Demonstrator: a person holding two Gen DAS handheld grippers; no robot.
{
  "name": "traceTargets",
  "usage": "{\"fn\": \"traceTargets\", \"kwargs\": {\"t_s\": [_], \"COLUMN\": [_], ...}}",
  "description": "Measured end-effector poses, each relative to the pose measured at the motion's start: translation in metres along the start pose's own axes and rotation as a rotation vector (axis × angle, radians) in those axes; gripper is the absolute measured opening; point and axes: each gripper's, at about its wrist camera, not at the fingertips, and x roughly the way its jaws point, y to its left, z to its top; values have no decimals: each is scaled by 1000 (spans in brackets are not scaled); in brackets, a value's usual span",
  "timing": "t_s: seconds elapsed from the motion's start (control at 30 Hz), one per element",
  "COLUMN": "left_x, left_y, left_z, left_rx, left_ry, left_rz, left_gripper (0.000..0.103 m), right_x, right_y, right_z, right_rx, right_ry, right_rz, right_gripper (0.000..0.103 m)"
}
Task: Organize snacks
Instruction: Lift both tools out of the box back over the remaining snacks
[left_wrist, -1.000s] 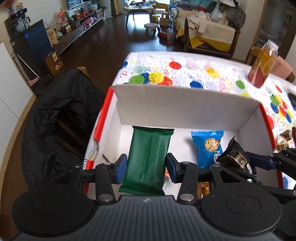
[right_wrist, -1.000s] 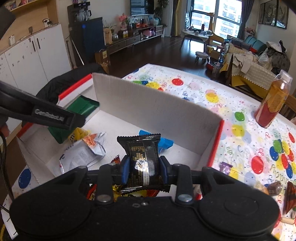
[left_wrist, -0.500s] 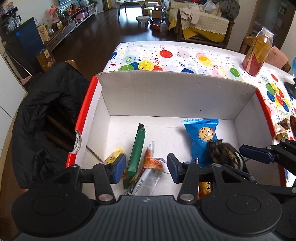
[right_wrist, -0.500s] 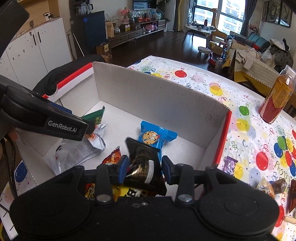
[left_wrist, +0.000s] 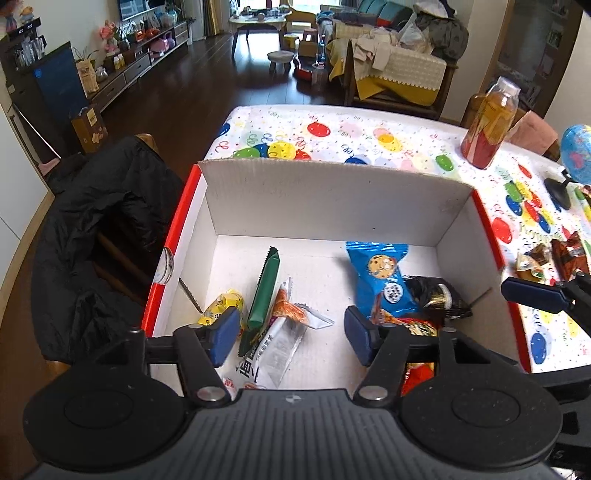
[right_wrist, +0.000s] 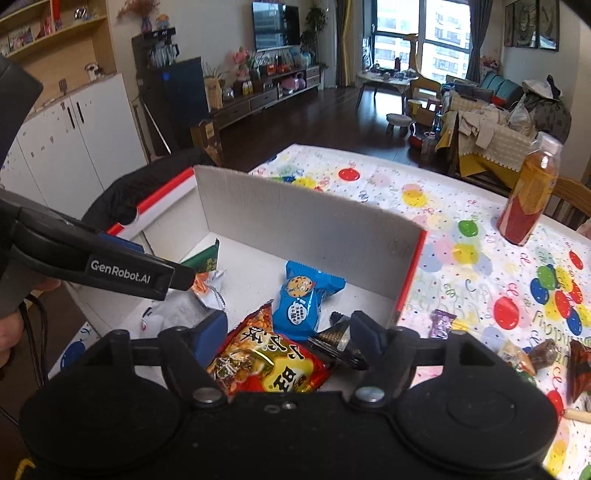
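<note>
A white cardboard box (left_wrist: 332, 199) with red outer sides stands on the balloon-print table and also shows in the right wrist view (right_wrist: 306, 225). Inside lie a green packet (left_wrist: 263, 291) on its edge, a white-orange packet (left_wrist: 280, 339), a yellow snack (left_wrist: 221, 306), a blue cookie packet (left_wrist: 380, 277), a black packet (left_wrist: 439, 297) and a red-yellow snack bag (right_wrist: 269, 365). My left gripper (left_wrist: 288, 339) is open and empty above the box's near left part. My right gripper (right_wrist: 288, 336) is open and empty above the near right part, over the black packet (right_wrist: 340, 347).
Loose snacks lie on the table right of the box (left_wrist: 554, 254), among them a purple candy (right_wrist: 441, 323). An orange drink bottle (right_wrist: 528, 199) stands at the far right, and a small globe (left_wrist: 578, 155) beside it. A chair with a black jacket (left_wrist: 92, 236) is left of the box.
My left gripper let go of the green packet, which now lies on edge in the box. My right gripper opened and dropped the black packet beside the blue cookie packet. Both grippers pulled back.
</note>
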Motion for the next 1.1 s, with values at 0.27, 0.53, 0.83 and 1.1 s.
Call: {"fn": "traceTargets", "kwargs": {"t_s": [0.27,0.53,0.83,1.1], "left_x": [-32,-61,-82,-80], "left_y": [-7,-18,-50,-98], "left_z": [-6,-10,-13,-11], "left_rx": [10,5,50,83], "left_ry": [-59,-107,-145,-161], "left_rz": [-32,-104,-183,-252], "left_gripper": [73,83,91,103], "right_x": [-34,-65,-98,-124], "right_y": [-8,-16,-33,-72], "right_z": [-3,-10,-22,-42], "right_rx": [57,111,184,232], "right_ry": [-61,-115,-178,-213], "right_rz": [-11,-16,-45,-104], "right_gripper": [89,98,103,103]}}
